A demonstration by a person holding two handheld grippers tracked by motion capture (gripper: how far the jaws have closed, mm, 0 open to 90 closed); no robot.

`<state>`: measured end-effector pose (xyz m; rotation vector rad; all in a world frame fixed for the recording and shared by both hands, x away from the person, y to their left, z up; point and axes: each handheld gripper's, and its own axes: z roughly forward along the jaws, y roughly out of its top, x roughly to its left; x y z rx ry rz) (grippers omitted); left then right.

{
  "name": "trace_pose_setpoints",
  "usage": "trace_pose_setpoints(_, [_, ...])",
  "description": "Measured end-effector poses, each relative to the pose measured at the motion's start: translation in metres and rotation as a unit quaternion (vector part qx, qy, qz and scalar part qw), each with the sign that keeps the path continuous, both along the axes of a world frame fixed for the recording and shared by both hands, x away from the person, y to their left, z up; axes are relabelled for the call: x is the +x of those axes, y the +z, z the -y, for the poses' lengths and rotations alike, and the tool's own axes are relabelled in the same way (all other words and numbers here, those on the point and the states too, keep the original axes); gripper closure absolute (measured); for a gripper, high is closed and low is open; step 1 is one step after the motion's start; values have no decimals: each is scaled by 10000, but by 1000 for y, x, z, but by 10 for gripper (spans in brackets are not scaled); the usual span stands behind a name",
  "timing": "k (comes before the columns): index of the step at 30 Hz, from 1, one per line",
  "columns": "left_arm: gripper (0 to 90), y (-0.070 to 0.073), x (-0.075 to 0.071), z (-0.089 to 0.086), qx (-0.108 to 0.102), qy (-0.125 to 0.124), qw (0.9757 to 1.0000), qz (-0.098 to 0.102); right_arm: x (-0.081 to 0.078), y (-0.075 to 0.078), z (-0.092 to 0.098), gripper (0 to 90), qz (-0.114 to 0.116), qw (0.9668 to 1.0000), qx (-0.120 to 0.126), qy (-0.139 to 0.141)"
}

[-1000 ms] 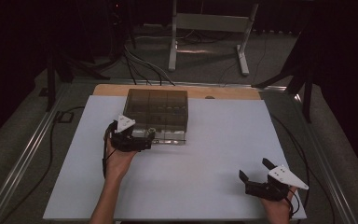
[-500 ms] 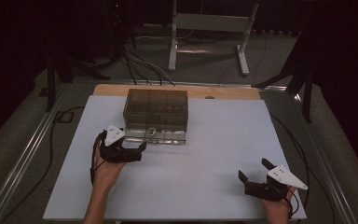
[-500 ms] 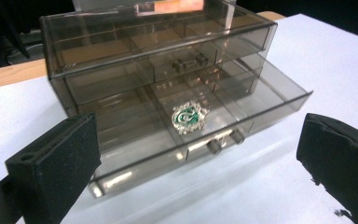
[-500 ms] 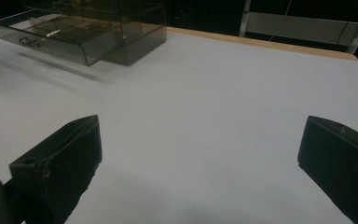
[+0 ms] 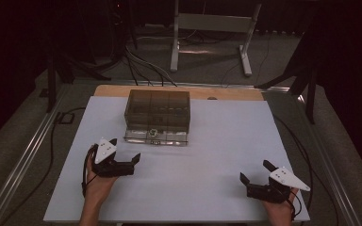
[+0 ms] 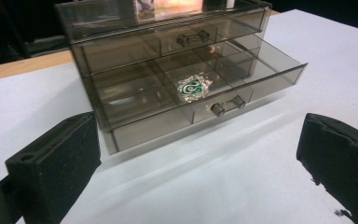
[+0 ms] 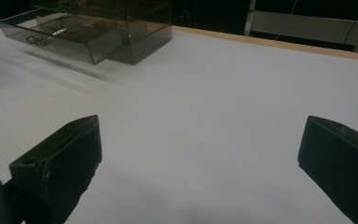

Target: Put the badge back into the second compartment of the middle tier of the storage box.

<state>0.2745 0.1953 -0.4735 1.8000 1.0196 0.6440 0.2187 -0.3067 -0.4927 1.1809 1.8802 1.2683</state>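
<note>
The smoky plastic drawer box (image 5: 157, 114) sits near the table's far edge, its lower drawer (image 6: 205, 100) pulled out toward the nearer left gripper (image 5: 125, 160), both grippers gaping empty, the right gripper (image 5: 255, 177) well off at the near right corner.

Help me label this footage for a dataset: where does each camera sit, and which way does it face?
High view: above the person's side, facing forward and down on the white table; both forearms, left gripper, right gripper.
Left gripper view: on the left gripper, facing the smoky drawer box; its open jaws.
Right gripper view: on the right gripper, facing across the table; its open jaws.
All three share the drawer box's pulled-out lower drawer.
</note>
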Motion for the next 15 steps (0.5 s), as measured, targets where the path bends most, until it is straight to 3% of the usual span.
trace_pose_setpoints(8, [6, -4, -15, -16, -50, 212, 9995, 242, 0, 0, -1, 0, 7, 10000, -6, 33])
trace_pose_setpoints(15, [6, -9, -26, -25, -115, 255, 9992, 288, 1, -1, -3, 0, -45, 9999, -15, 117])
